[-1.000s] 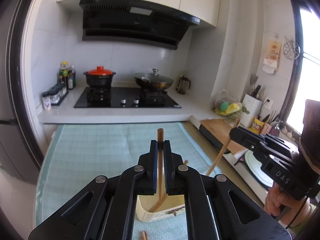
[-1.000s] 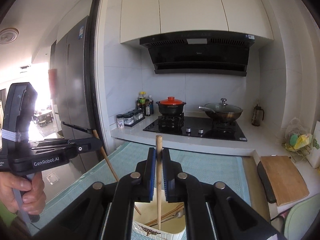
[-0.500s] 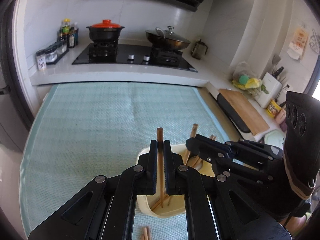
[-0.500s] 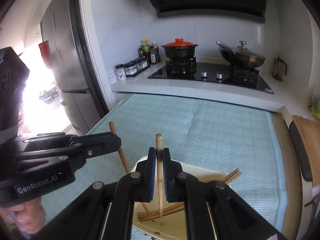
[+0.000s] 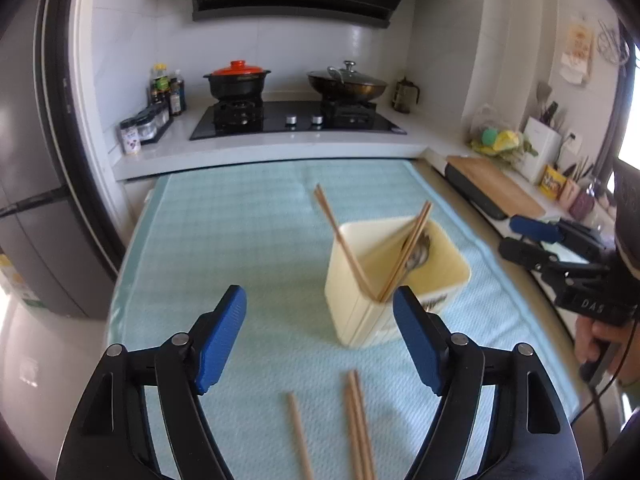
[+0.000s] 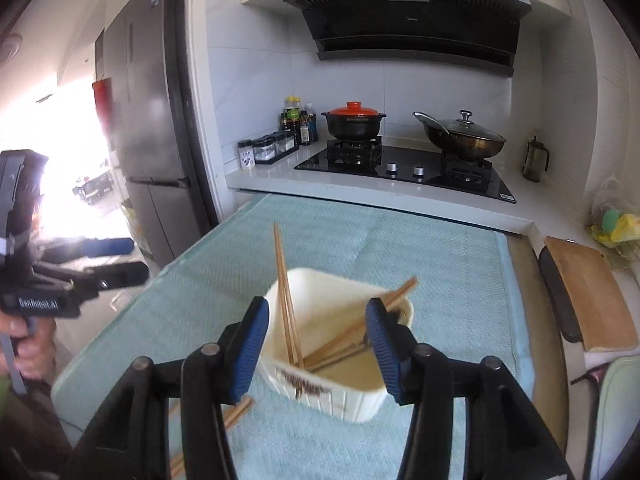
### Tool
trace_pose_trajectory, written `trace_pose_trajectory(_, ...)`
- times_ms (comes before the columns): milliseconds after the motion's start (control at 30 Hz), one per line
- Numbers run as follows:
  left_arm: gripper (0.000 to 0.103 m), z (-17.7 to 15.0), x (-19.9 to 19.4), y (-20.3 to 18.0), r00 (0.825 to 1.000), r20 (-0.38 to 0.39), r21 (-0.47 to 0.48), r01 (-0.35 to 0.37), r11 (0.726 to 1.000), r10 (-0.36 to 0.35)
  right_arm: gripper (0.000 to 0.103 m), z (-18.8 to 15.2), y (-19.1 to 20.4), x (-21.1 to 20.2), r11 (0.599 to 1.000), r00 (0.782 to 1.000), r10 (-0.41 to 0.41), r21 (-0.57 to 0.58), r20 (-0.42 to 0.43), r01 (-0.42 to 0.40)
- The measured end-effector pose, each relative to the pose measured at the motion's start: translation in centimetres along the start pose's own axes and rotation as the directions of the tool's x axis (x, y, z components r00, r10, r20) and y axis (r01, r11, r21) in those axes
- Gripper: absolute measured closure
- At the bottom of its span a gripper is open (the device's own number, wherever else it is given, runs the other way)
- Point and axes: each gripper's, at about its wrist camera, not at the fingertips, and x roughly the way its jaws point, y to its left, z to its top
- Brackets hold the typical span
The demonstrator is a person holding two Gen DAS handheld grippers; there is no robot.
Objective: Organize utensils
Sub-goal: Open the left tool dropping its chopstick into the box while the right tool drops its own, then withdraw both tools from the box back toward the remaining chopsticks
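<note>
right now both tools are letting go. the left gripper (image 5: 320, 336) has its blue jaws opening, already spread wide, with only the teal mat (image 5: 224, 248) showing between them. the right gripper (image 6: 316, 344) is opening too, narrower than the left, and nothing is pressed between its pads; the cream utensil holder (image 6: 340, 392) sits just beyond and partly behind its fingertips.

taking the utensil holder as the landmark: it stands on the mat, slightly blurred. inside it, one pair of chopsticks (image 5: 340, 236) leans toward the stove side on the left, and a second pair (image 5: 408, 252) leans the other way, crossing low in the holder. a metal spoon (image 5: 420, 252) lies inside against the far wall, next to the second pair. on the mat on the near side of the holder, loose chopsticks (image 5: 356, 424) lie flat, apart from it, with a single one just to their left. well beyond the holder, the black hob (image 5: 296, 120) carries an orange-lidded pot and a glass-lidded wok. to the holder's right, off the mat, rests a wooden cutting board (image 5: 496, 188).
</note>
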Motion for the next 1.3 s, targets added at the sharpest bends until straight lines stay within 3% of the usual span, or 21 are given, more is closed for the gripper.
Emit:
trace_pose_trajectory(100, 0.022, -4.7, -2.6, 0.5, 0.998, -0.029, 0.029, -0.052, 0.998, 0.053, 0.044, -5.0, 1.8, -2.9, 0.994, 0.998, -0.054, -0.098, -0.014, 0.053)
trace_pose_trajectory(233, 0.021, -10.7, -5.2, 0.8, 0.995, -0.050, -0.019, -0.082, 0.996, 0.081, 0.044, -13.4, 4.3, -6.5, 0.965, 0.982, -0.189, -0.183, 0.018, 0.189)
trace_pose_trajectory(333, 0.018, -14.0, -6.6, 0.2, 0.991, -0.036, -0.047, -0.127, 0.991, 0.126, 0.044, -18.6, 5.5, -7.9, 0.966, 0.974, -0.227, -0.131, -0.003, 0.225)
trace_pose_trajectory(467, 0.016, -16.4, -7.3, -0.2, 0.994, -0.015, -0.142, -0.112, 0.983, 0.111, 0.043, -22.7, 6.0, -8.6, 0.986, 0.983, -0.168, 0.003, -0.071, 0.169)
trace_pose_trajectory(567, 0.015, -17.0, -7.3, -0.2, 0.997, 0.014, -0.196, -0.073, 0.978, 0.077, 0.043, -24.0, 7.2, -8.6, 0.988, 0.983, -0.154, -0.020, -0.099, 0.153)
trace_pose_trajectory(767, 0.015, -17.4, -6.4, -1.3, 0.994, 0.024, -0.165, -0.105, 0.981, 0.110, 0.043, -23.7, 9.0, -9.2, 0.987, 0.985, -0.158, -0.050, -0.069, 0.154)
trace_pose_trajectory(933, 0.015, -18.3, -6.8, -1.9, 0.996, 0.052, -0.169, -0.069, 0.983, 0.079, 0.043, -23.5, 9.7, -9.1, 0.987, 0.986, -0.155, -0.042, -0.065, 0.153)
trace_pose_trajectory(1300, 0.015, -19.4, -6.2, -2.0, 0.991, 0.095, -0.194, -0.073, 0.978, 0.093, 0.041, -24.0, 8.9, -7.5, 0.975, 0.965, -0.221, -0.002, -0.138, 0.223)
